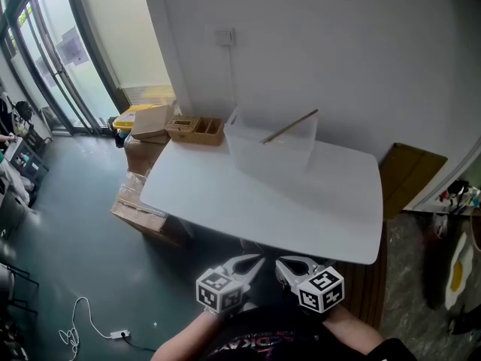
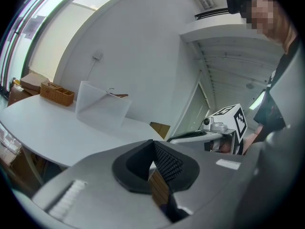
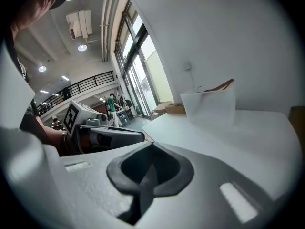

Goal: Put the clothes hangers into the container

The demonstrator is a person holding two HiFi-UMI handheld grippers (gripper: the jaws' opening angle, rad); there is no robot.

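Wooden clothes hanger (image 1: 289,126) sits slanted inside the clear plastic container (image 1: 270,155), one end poking up over the rim, and that container stands towards the far side of the white table (image 1: 301,209). Closest to the person, the left gripper (image 1: 252,260) and the right gripper (image 1: 284,263) are held side by side just off the near edge of the table, low and close to the body. The black padded fingers (image 2: 167,159) of the left one are pressed together with nothing between them, and the right one's fingers (image 3: 143,175) are likewise together and hold nothing. The table's near half lies bare ahead of them. Past the container, at the far left corner, is a woven wicker basket (image 1: 195,129), with a brown cardboard box (image 1: 150,121) just beside it. More flat cardboard boxes (image 1: 139,209) rest on the dark floor by the table's left edge. Behind everything is the pale wall with a small white switch plate (image 1: 223,36).
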